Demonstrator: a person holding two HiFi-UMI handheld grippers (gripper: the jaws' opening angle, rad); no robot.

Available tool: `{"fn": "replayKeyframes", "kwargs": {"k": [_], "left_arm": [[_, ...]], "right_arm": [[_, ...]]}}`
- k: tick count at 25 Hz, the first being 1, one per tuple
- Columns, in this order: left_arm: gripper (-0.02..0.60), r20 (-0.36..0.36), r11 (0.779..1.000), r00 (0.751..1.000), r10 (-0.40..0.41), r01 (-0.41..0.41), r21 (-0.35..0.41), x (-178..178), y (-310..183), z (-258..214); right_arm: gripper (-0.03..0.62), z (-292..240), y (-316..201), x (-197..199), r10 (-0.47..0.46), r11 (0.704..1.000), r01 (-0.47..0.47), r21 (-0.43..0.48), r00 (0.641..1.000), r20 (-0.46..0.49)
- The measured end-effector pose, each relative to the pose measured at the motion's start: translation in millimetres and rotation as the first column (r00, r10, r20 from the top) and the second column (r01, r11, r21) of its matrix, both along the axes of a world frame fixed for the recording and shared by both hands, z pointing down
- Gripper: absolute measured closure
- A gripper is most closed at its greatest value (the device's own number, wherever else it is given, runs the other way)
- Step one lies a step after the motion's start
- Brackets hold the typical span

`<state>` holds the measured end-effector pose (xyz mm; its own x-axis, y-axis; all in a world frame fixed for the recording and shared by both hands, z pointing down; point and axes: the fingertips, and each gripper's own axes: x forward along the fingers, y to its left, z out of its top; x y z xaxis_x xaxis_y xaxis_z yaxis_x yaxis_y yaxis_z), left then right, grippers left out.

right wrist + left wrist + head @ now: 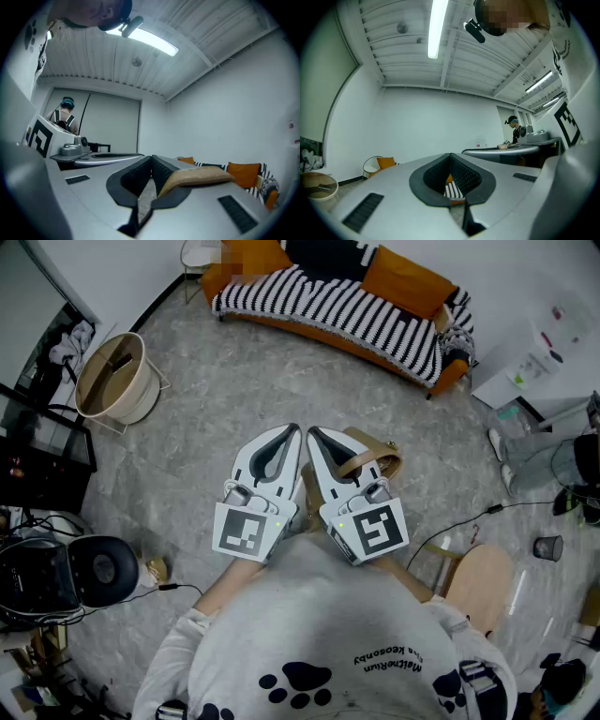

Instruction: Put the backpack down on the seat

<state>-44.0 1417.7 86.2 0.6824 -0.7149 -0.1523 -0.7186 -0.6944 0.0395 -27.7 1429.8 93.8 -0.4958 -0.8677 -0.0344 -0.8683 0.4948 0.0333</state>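
I hold both grippers side by side in front of my chest, pointing level at the sofa (pixel 347 306), which is orange with a black-and-white striped cover. My right gripper (pixel 312 432) is shut on a tan backpack strap (pixel 371 461). That strap (pixel 201 176) comes out between the black pads and curves over the right jaw of the right gripper (pixel 152 158). The backpack's body is hidden below the grippers and my torso. My left gripper (pixel 297 427) is shut with nothing in it; through the gap behind the tips of the left gripper (pixel 451 154) a piece of the sofa (pixel 452 190) shows.
A round beige basket (pixel 112 381) stands at the left and a round wooden stool (pixel 478 579) at the lower right. Black equipment (pixel 94 568) and cables lie at the lower left. A wire chair with an orange cushion (pixel 377 164) stands by the wall. Another person (pixel 514 129) stands behind.
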Motion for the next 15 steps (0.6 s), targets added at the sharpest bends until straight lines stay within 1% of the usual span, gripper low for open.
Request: {"fn": "replayKeyframes", "kwargs": {"k": [6,12,15], "left_arm": [[0.563,-0.002,1.0,1.0,-0.007,0.007,-0.012,21.1,-4.0,8.8],[0.563,-0.003,1.0,1.0,-0.011,0.011,-0.005,23.5,-6.2,10.4],[0.563,-0.002,1.0,1.0,-0.012,0.012,-0.005,25.0,-10.5,9.1]], "right_arm": [[0.562,10.5,-4.6,25.7,0.011,1.0,-0.011,-0.009,1.0,-0.01],[0.562,10.5,-9.0,31.4,0.024,1.0,-0.024,0.012,0.999,-0.023],[0.562,9.0,-16.1,36.1,0.03,1.0,-0.03,0.009,0.999,-0.013]]}}
